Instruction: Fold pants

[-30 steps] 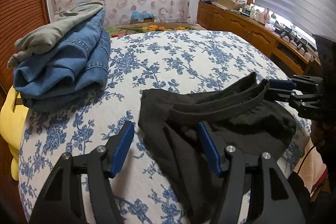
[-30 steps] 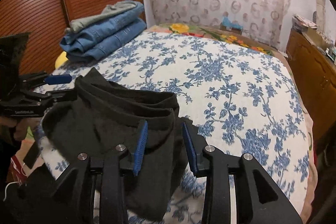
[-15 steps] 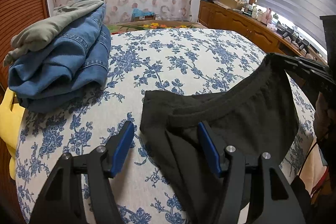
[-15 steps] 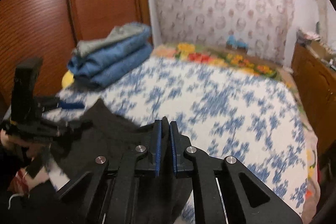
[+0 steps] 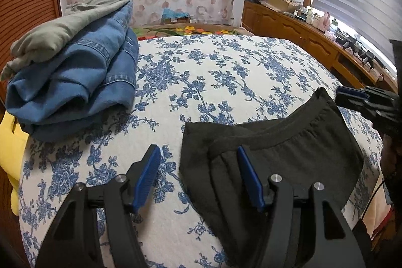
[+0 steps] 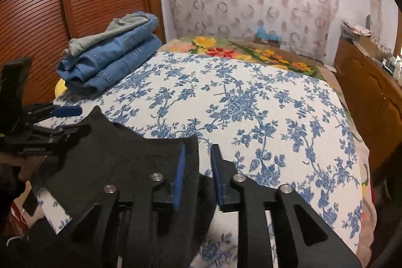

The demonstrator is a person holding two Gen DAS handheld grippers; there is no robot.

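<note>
Left wrist view shows the black pants (image 5: 289,155) lying bunched on the near part of the bed (image 5: 213,82), waistband toward the far side. Its left gripper (image 5: 199,177) is spread wide, one finger over the cloth, holding nothing. Right gripper (image 6: 198,176) is parted too, straddling the fabric's edge without pinching. Risk, I judge: closing now could catch several layers, dragging the fold askew. Folded jeans (image 5: 75,82) sit well apart.

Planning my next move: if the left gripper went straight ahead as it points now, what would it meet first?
Probably the black pants, whose left edge lies between the open jaws of the left gripper; beyond that, only floral bedspread. Depth is uncertain.
</note>
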